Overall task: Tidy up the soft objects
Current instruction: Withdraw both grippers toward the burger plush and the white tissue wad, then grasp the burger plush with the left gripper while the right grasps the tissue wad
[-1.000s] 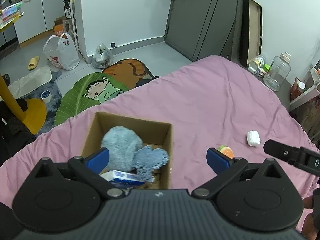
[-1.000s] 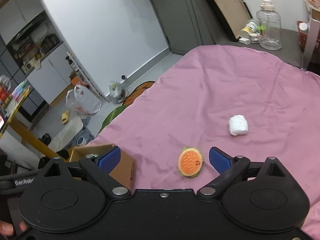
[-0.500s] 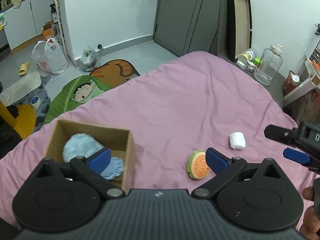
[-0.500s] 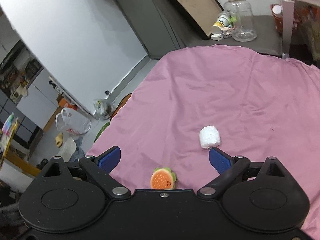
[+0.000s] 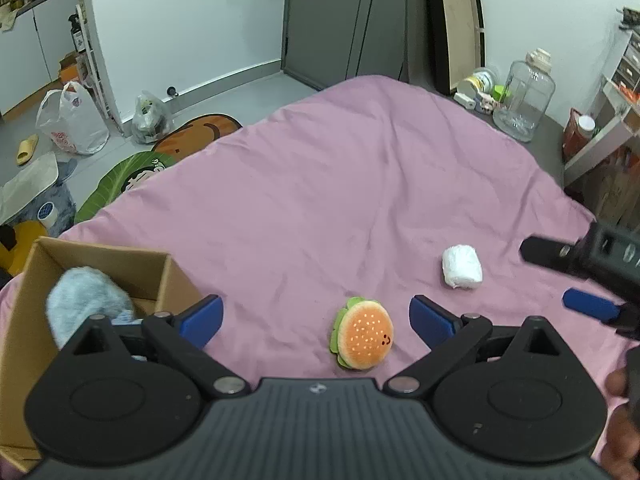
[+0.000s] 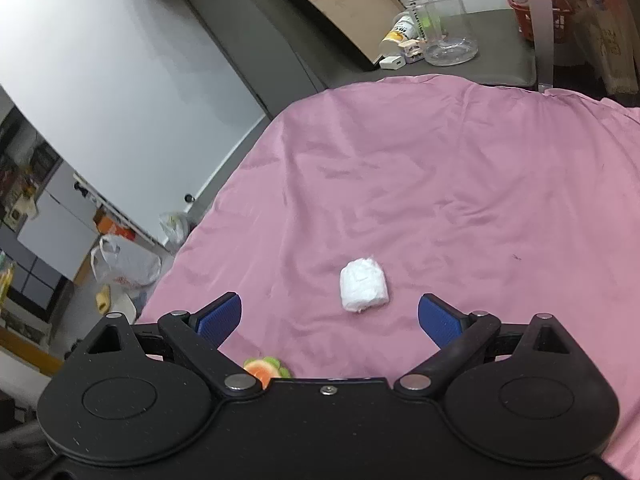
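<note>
A plush hamburger [image 5: 363, 339] lies on the pink bedcover [image 5: 340, 184], between the open jaws of my left gripper [image 5: 316, 318], which holds nothing. A white soft bundle [image 5: 461, 267] lies to its right; in the right wrist view the bundle [image 6: 363, 285] sits just ahead of my open, empty right gripper [image 6: 330, 320]. The hamburger's edge [image 6: 262, 368] peeks out by the right gripper's body. A cardboard box [image 5: 96, 276] at the left holds a fluffy blue-grey plush [image 5: 86, 300]. The right gripper [image 5: 588, 280] shows at the right edge of the left wrist view.
A clear plastic jug [image 5: 522, 100] and small bottles stand on a dark surface beyond the bed's far right corner. Plastic bags [image 5: 72, 120], floor mats and a slipper lie on the floor at the left. A shelf unit [image 5: 608, 132] stands at the right.
The left gripper has swung right, from over the box to the hamburger. The right gripper has swung right, from the hamburger to the white bundle. Both stayed open.
</note>
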Demonstrator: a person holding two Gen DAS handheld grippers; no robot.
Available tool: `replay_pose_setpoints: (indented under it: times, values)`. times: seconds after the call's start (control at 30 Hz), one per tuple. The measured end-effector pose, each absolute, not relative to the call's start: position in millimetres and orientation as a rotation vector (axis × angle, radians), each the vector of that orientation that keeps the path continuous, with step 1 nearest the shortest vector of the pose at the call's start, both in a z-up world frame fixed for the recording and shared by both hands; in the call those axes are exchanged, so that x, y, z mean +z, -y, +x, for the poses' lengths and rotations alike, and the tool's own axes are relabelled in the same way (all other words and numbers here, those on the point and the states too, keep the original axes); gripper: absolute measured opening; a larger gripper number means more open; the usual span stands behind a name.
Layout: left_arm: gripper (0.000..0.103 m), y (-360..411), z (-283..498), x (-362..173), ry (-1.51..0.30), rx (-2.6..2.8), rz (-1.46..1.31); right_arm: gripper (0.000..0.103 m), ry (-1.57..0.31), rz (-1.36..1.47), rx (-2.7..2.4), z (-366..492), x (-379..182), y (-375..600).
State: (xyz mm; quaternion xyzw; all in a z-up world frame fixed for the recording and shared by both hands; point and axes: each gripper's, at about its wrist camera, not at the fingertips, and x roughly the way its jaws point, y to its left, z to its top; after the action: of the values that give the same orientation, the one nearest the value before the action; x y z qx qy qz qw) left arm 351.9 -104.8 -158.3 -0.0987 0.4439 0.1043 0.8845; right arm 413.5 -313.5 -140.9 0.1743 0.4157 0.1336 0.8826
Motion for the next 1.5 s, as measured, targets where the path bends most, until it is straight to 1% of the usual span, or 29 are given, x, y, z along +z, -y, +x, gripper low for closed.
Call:
replay_pose_setpoints:
  times: [0.13,0.27,0.47,0.53,0.6,0.7,0.87,0.9,0.93,1.0,1.1,1.17,1.2,1.23,1.27,1.5]
  values:
    - [0.096,112,358,-176,-0.937,0.224,-0.197,0.096,-0.872,0.336,0.269,421,-151,315]
    - [0.095,119,364,-191,-0.945,0.23,-0.178,0.096,-0.902,0.326,0.266,431,-163,316]
    - [0.086,126,375,-218,-1.001,0.222,-0.178,0.095,-0.907,0.318,0.276,439,-173,314]
    - [0.081,128,378,-226,-1.015,0.218,-0.181,0.094,-0.915,0.298,0.275,442,-178,311]
    - [0.076,131,382,-233,-1.029,0.212,-0.184,0.091,-0.925,0.287,0.281,445,-184,309]
    - [0.068,133,386,-241,-1.046,0.201,-0.187,0.089,-0.942,0.281,0.284,451,-192,306]
    - [0.056,137,393,-251,-1.06,0.183,-0.2,0.084,-0.96,0.236,0.283,459,-204,297]
    - [0.05,138,394,-251,-1.056,0.184,-0.194,0.083,-0.96,0.226,0.287,460,-206,294]
    - [0.047,138,396,-251,-1.052,0.186,-0.194,0.082,-0.958,0.217,0.291,461,-207,293]
    - [0.045,136,397,-250,-1.048,0.185,-0.214,0.079,-0.957,0.201,0.296,463,-210,289]
    - [0.042,132,399,-249,-1.045,0.177,-0.238,0.068,-0.967,0.184,0.3,467,-217,284]
    - [0.042,129,398,-246,-1.039,0.176,-0.252,0.059,-0.967,0.158,0.295,469,-221,279]
    - [0.042,128,398,-244,-1.035,0.178,-0.255,0.056,-0.962,0.145,0.293,469,-222,278]
    - [0.042,127,398,-242,-1.03,0.18,-0.259,0.048,-0.954,0.13,0.292,469,-223,276]
    - [0.042,126,397,-241,-1.026,0.181,-0.262,0.042,-0.952,0.123,0.292,468,-223,276]
    - [0.042,117,395,-224,-0.983,0.187,-0.271,0.041,-0.93,0.131,0.315,461,-215,277]
